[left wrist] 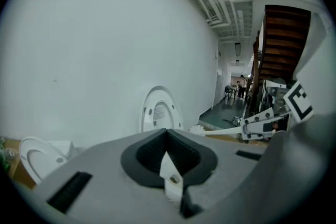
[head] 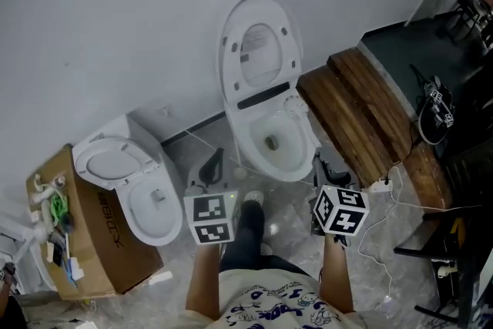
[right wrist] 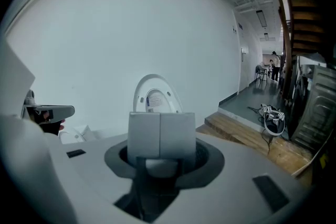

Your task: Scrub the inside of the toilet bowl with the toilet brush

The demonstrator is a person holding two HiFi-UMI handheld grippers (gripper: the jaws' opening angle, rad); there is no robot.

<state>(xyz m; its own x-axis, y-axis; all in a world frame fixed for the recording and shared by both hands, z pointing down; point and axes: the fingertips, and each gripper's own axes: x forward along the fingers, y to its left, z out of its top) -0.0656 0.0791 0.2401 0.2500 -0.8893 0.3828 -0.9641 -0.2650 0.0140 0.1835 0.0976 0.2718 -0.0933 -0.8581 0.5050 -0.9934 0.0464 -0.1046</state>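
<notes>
One bristly white brush (head: 295,104) — at glossy oval bowl (head: 286,175).

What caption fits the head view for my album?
Looking down: right gripper holds the toilet brush at the toilet bowl rim.

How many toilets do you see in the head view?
2. The middle toilet stands against the wall, lid raised; the left toilet stands beside the cardboard box.

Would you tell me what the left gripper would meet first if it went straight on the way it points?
Most likely the raised toilet lid: in its own view it stands just above the left gripper, with the white wall behind. Nothing nearer shows, though depth is unclear.
</notes>
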